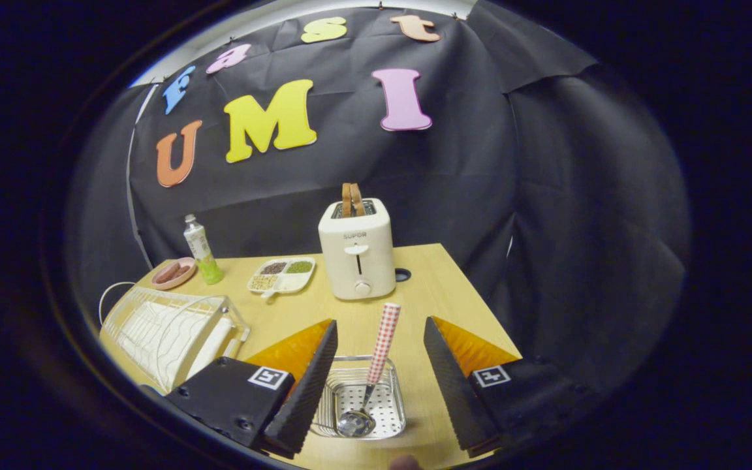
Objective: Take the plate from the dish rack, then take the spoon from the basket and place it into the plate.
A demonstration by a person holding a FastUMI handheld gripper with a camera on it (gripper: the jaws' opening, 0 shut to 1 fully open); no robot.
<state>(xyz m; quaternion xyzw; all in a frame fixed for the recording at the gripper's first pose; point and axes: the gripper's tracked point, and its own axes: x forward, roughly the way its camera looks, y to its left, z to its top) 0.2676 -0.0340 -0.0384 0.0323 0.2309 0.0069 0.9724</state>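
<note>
Metal basket (360,398): you see it standing on the table, between the two fingers of your tongs and low in the gap.
Tongs (379,385): your fingers stand wide apart, one on each side of the basket, pressing on nothing.
Spoon (373,372): it sits in the basket with its shiny bowl down on the perforated floor; the checked red-and-white handle leans up and away from you, its end rising past the far rim, midway between your fingers.
Table (435,274): light wood top; it carries everything listed here.
Dish rack (167,329): clear wire-and-plastic rack, beside your left finger and a little farther off; a white flat piece lies against its near side. You cannot tell from here whether that piece is the plate.
Toaster (357,251): cream body, beyond the spoon handle, front lever and dial facing you; two brown slices stand in its slot.
Divided tray (282,274): white, left of the toaster, with dark, green and pale fillings in its compartments.
Bottle (202,251): upright, greenish contents, left of the tray.
Pink dish (173,273): just beside the bottle, at the far left corner, holding brownish pieces.
Round dark hole (403,275): in the tabletop, right of the toaster.
</note>
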